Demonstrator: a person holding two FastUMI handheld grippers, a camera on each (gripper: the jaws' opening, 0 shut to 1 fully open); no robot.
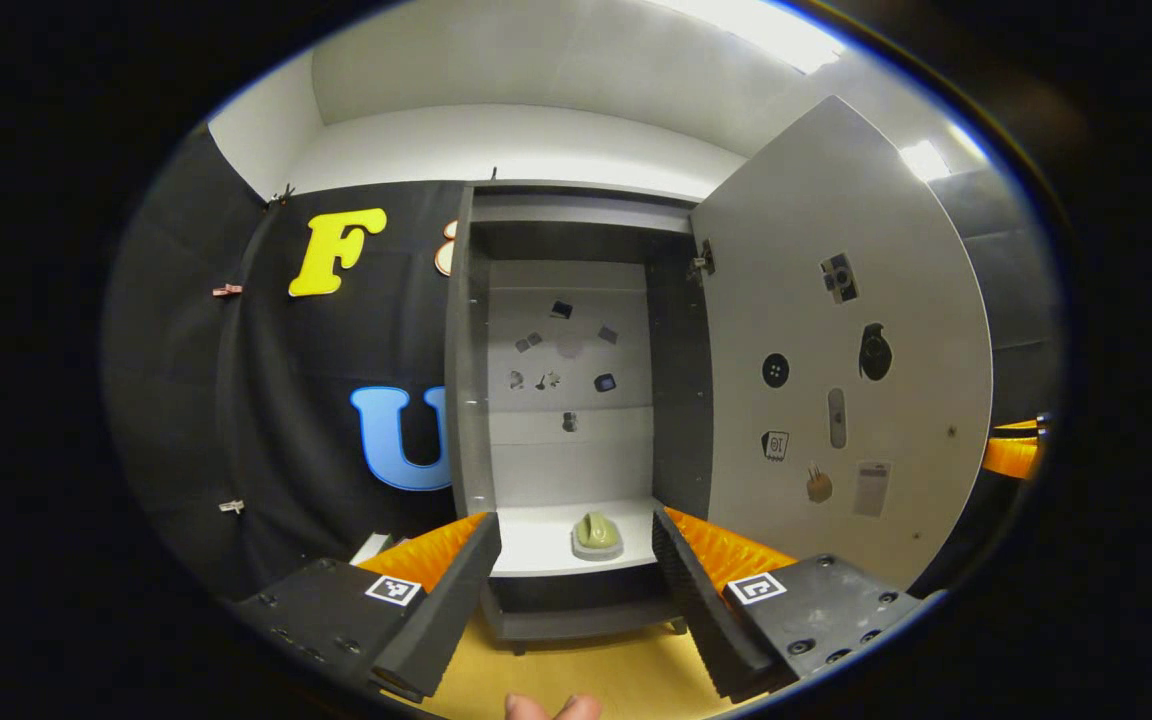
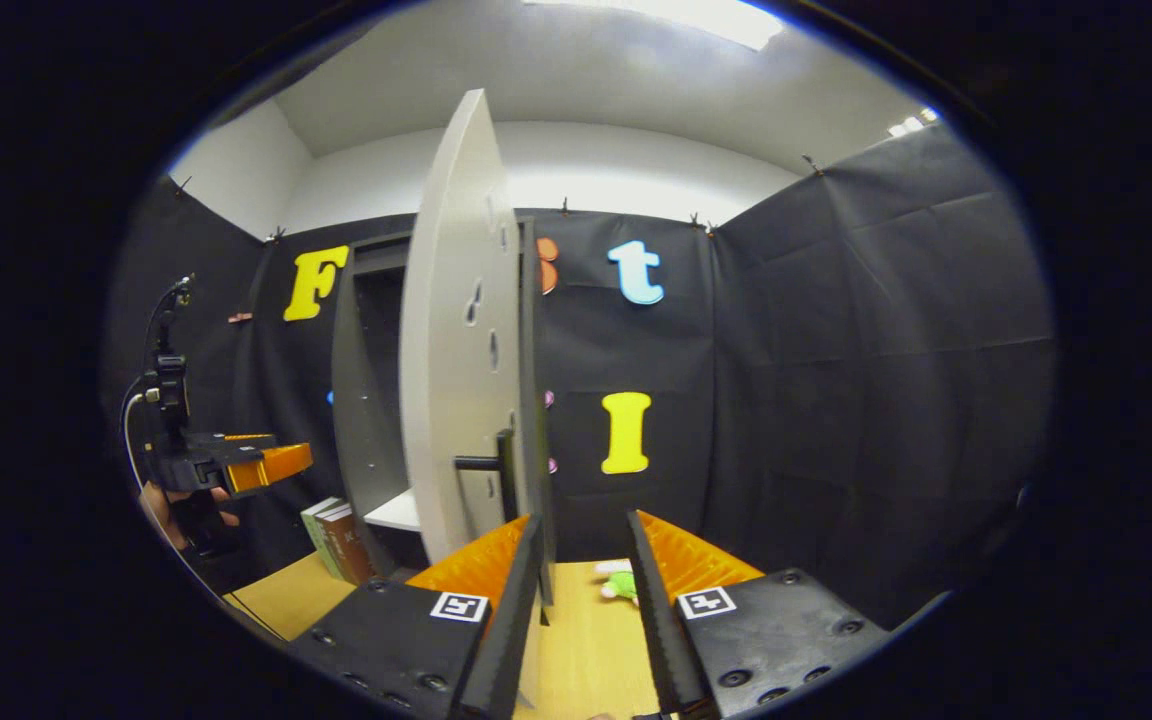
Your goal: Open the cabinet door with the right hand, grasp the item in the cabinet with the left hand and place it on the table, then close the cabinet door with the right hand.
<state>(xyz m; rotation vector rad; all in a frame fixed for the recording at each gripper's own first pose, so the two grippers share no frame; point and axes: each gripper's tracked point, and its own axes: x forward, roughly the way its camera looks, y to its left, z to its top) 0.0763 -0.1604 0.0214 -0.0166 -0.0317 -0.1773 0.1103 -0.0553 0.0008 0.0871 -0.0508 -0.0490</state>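
The grey cabinet [image 1: 468,380] stands with its door [image 1: 921,330] swung wide to the right. On its white lower shelf [image 1: 536,540] lies a small green item on a pale base [image 1: 597,535]. My left gripper [image 1: 573,518] is open, in front of the shelf and apart from the item, which sits between its fingers in the view. In the right gripper view the door [image 2: 456,350] is seen edge-on, with its dark handle [image 2: 491,465] just above my left finger. My right gripper [image 2: 584,520] is open and holds nothing. The left gripper [image 2: 236,465] hovers at the far left, held by a hand [image 2: 168,515].
Books [image 2: 336,540] stand on the wooden table [image 2: 586,640] left of the cabinet. A small green toy [image 2: 621,585] lies on the table past the right gripper. Stickers dot the door's inner face and the cabinet's back wall. The right gripper [image 1: 1011,452] shows beyond the door's edge.
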